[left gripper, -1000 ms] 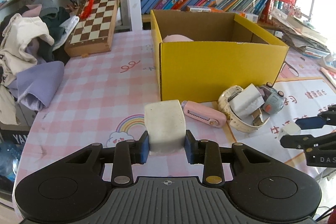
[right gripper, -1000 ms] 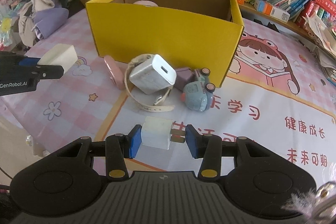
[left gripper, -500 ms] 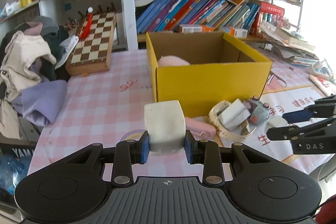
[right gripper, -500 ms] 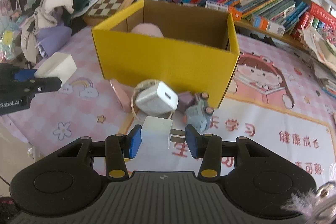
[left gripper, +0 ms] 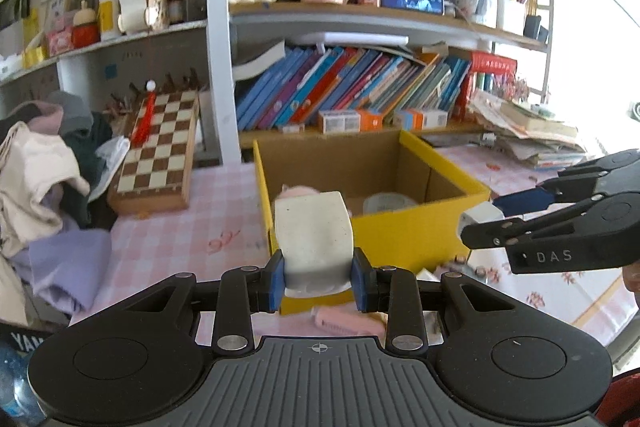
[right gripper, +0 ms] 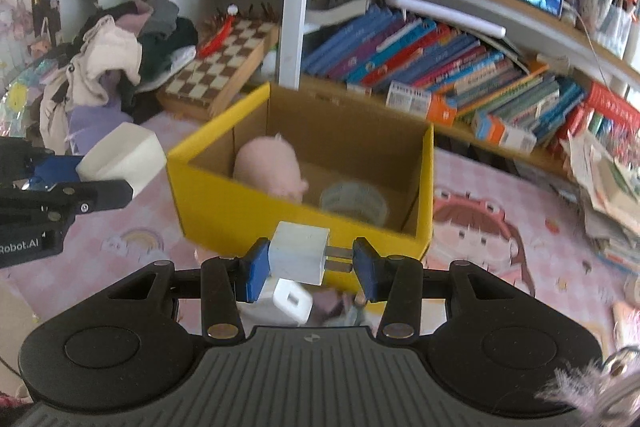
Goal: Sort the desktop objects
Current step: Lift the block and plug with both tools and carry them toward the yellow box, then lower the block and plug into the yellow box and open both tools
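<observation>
My left gripper (left gripper: 318,277) is shut on a white rounded block (left gripper: 314,239), held above the near left corner of the yellow cardboard box (left gripper: 404,227). My right gripper (right gripper: 306,263) is shut on a small white plug adapter (right gripper: 298,251), one pad on its body and the other on its prongs, just in front of the yellow box (right gripper: 224,211). Inside the box lie a pink plush pig (right gripper: 268,167) and a grey tape roll (right gripper: 354,199). Each gripper shows at the edge of the other's view.
Below the grippers on the pink desk mat lie a larger white charger (right gripper: 286,303) and a pink utility knife (left gripper: 346,321). A chessboard (left gripper: 158,151) and a heap of clothes (left gripper: 44,163) sit at the left. Shelves of books (left gripper: 352,87) run behind the box.
Both grippers have risen with their loads and tilted up, so the box's inside and the upper shelves now show. The objects on the mat have dropped toward the bottom of both views.
</observation>
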A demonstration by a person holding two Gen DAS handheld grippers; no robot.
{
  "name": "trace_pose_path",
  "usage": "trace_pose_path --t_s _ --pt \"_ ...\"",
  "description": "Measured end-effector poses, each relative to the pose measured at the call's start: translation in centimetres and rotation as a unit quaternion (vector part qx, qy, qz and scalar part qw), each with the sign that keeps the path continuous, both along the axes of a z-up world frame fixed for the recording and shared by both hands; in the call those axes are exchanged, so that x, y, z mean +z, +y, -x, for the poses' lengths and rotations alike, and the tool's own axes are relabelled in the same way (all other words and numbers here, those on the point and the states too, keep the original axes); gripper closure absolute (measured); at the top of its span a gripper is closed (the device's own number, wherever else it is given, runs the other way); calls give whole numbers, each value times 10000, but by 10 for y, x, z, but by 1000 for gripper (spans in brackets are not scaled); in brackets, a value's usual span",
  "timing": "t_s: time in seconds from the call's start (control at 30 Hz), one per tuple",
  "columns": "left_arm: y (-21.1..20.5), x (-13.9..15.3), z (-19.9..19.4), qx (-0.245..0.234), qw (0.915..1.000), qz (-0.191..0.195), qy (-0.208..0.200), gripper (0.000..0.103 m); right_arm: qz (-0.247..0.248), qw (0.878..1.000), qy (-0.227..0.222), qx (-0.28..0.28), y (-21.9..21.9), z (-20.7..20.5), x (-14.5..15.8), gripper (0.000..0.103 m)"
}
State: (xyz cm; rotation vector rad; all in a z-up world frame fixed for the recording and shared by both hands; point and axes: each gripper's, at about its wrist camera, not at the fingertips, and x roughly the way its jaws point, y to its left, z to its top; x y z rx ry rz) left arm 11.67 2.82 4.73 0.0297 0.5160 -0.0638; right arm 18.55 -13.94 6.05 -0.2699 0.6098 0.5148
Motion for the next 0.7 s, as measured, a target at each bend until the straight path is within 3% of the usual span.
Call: trace_pose_path --t_s 0.27,0.7 --pt "-8 11 -24 34 9997 -95 -217 72 -10 9995 -277 131 -6 -33 15 60" --pt "-28 13 -72 -84 9995 -289 -104 72 -69 9981 -360 497 -9 -86 18 60"
